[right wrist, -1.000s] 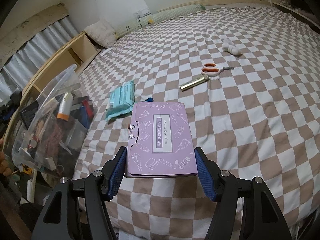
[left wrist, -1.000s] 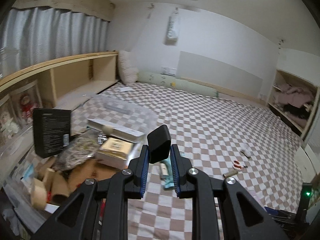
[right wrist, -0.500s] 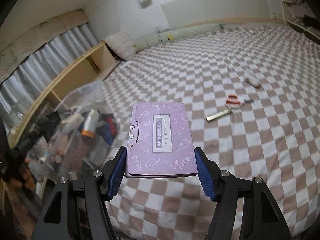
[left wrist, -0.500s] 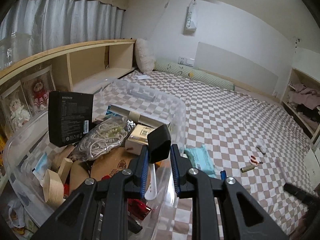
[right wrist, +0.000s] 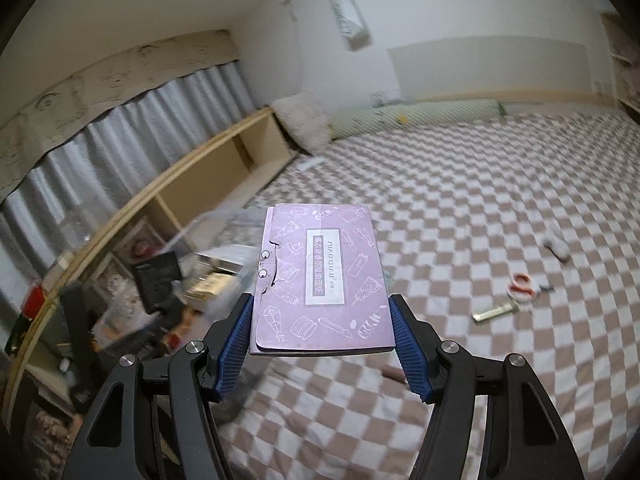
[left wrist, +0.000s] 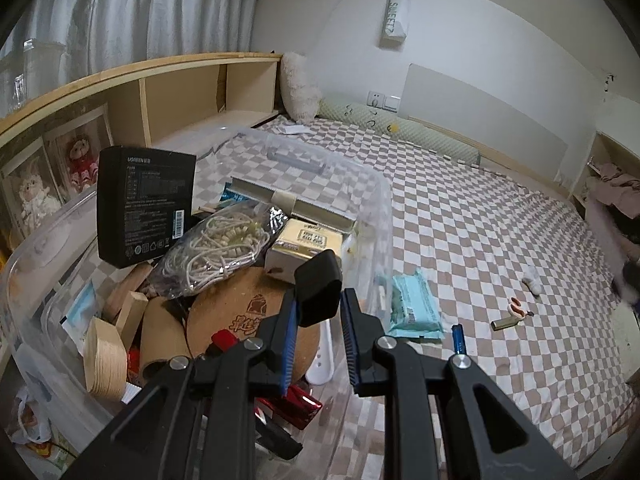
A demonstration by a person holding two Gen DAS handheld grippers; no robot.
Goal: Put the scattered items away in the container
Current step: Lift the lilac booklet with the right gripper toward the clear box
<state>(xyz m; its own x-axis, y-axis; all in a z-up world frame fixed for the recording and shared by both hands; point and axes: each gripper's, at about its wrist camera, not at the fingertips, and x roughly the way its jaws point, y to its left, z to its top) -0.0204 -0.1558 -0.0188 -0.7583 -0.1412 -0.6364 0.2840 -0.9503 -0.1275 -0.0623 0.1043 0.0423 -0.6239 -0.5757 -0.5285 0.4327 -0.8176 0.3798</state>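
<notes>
My left gripper (left wrist: 319,300) is shut on a small black block (left wrist: 320,280) and hangs over the near corner of the clear plastic bin (left wrist: 376,200). The bin holds a black box (left wrist: 144,212), a bag of cord (left wrist: 220,248), a yellow carton (left wrist: 308,244) and a cork disc (left wrist: 248,312). My right gripper (right wrist: 319,300) is shut on a flat purple booklet (right wrist: 320,256), held level in the air above the checked bedcover. In the right wrist view the bin (right wrist: 208,264) shows blurred to the lower left.
On the bedcover lie a teal wipes pack (left wrist: 414,312), a blue pen (left wrist: 458,338), orange-handled scissors (right wrist: 520,286), a brass bar (right wrist: 494,312) and a white bundle (right wrist: 558,242). A wooden shelf unit (left wrist: 180,92) runs behind the bin. A pillow (left wrist: 298,92) sits at the far wall.
The left gripper has carried the black block leftwards and lower, from above the bedcover to over the bin. The right gripper has risen with the purple booklet and swung towards the bin.
</notes>
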